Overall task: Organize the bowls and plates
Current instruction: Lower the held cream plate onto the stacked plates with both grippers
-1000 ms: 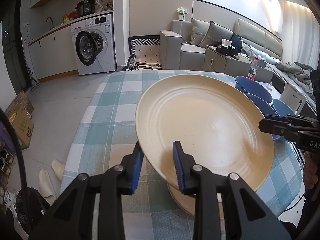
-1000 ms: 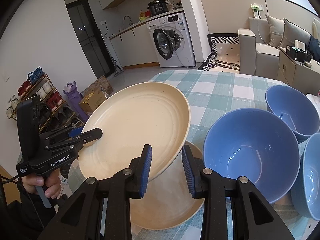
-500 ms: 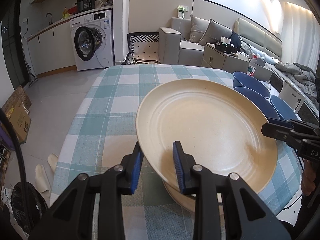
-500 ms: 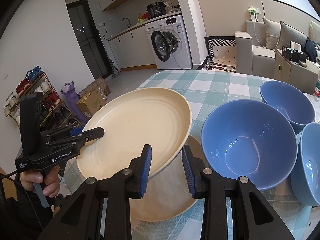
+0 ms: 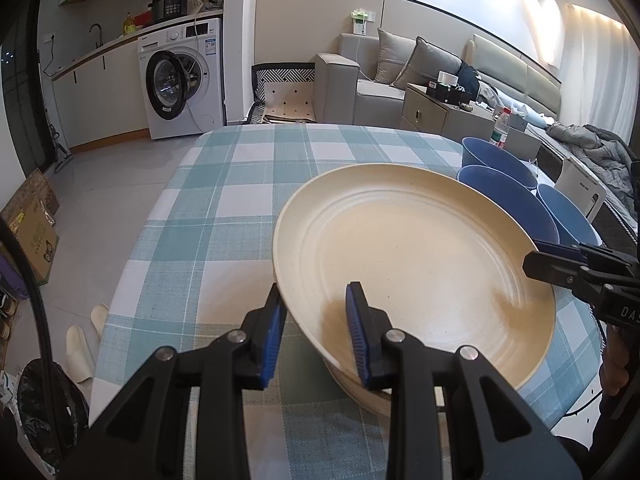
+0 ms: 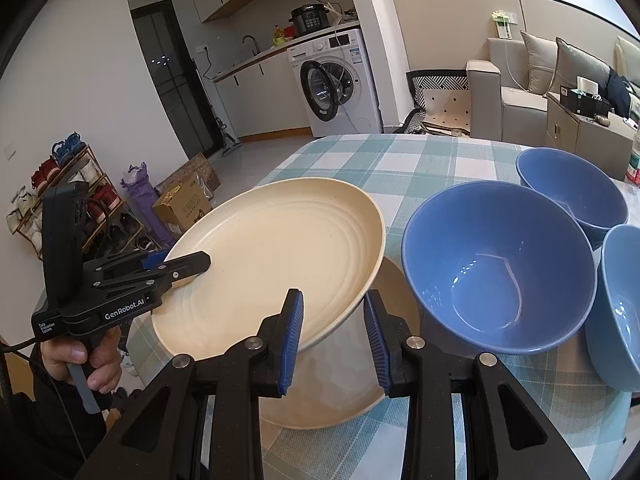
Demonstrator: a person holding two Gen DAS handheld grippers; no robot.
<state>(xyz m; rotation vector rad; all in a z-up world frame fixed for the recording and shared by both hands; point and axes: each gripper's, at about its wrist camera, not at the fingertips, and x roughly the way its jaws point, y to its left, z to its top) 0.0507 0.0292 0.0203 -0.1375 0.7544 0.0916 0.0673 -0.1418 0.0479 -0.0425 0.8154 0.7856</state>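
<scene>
Checked counter [image 5: 248, 184]: three blue bowls [image 6: 496, 264] sitting at 2 o'clock of the plates. Lower plate [image 6: 344, 384] resting flat. Upper plate [image 5: 408, 264] being held tilted above it, left gripper [image 5: 316, 328] and right gripper [image 6: 332, 340] both clamping its rim, fingers closed on it. Judgement: level first, lower evenly, then release together.

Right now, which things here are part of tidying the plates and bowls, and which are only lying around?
For the job:
- held plate, gripped by left gripper and right gripper
- lower plate
- three blue bowls

Lying about:
- water bottle
- slippers
- cardboard box
- shoe rack
</scene>
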